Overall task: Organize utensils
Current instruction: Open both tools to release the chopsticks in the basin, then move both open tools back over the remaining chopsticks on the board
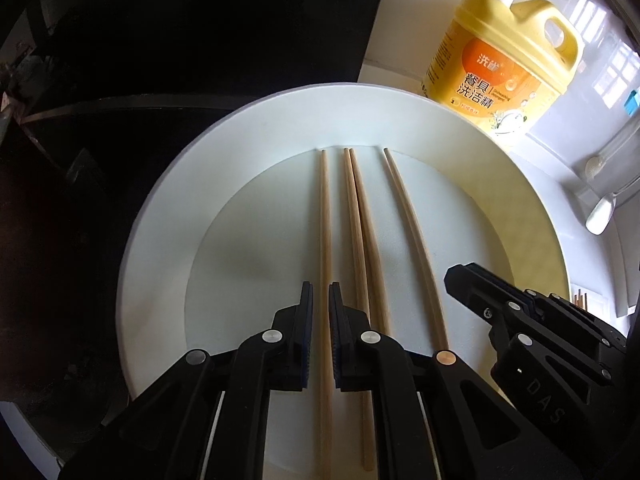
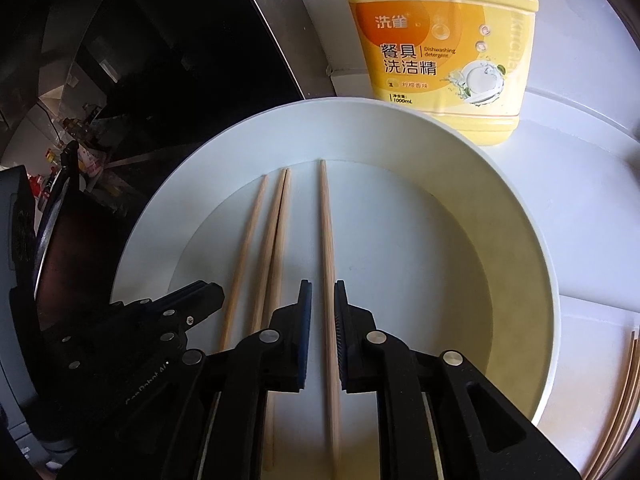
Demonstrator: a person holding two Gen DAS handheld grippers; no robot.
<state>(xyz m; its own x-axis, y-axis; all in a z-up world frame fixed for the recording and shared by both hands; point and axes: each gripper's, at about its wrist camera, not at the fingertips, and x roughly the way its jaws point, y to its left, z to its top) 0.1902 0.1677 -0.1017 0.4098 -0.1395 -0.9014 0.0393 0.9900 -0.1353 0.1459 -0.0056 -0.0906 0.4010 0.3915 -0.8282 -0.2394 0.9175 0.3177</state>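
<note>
Item: four wooden chopsticks, lying flat in the well of a white plate (image 1: 160,248), all with narrow tips pointing away from the cameras toward the yellow detergent bottle (image 1: 508,64).

Arrangement, left to right: leftmost chopstick (image 1: 325,240) alone; middle pair (image 1: 360,220) touching near the tips and spreading slightly toward the butts; rightmost chopstick (image 1: 412,224) alone, angled a little outward. Long axes run roughly parallel to each other and to the fingers of both tools.

Left tool (image 1: 320,308): straddles the leftmost chopstick, which passes through the gap between its two pads. Jaws narrowly parted; daylight shows on both sides of the stick, so released, not pinching.

Right tool (image 2: 323,304): straddles the rightmost chopstick (image 2: 327,240) likewise, the stick centred in the gap, pads clear of it. Released. The left tool (image 2: 192,300) appears beside it, across the middle pair (image 2: 276,232).

Bearing on next move: each outer stick lies in line with its own tool, so any regrasp or lift needs no turning of the wrist. The middle pair lies between the tools, about equally near to either.

Surroundings: white surface (image 2: 580,208) carries plate and bottle; further chopsticks (image 2: 624,400) lie off the plate to the right.
</note>
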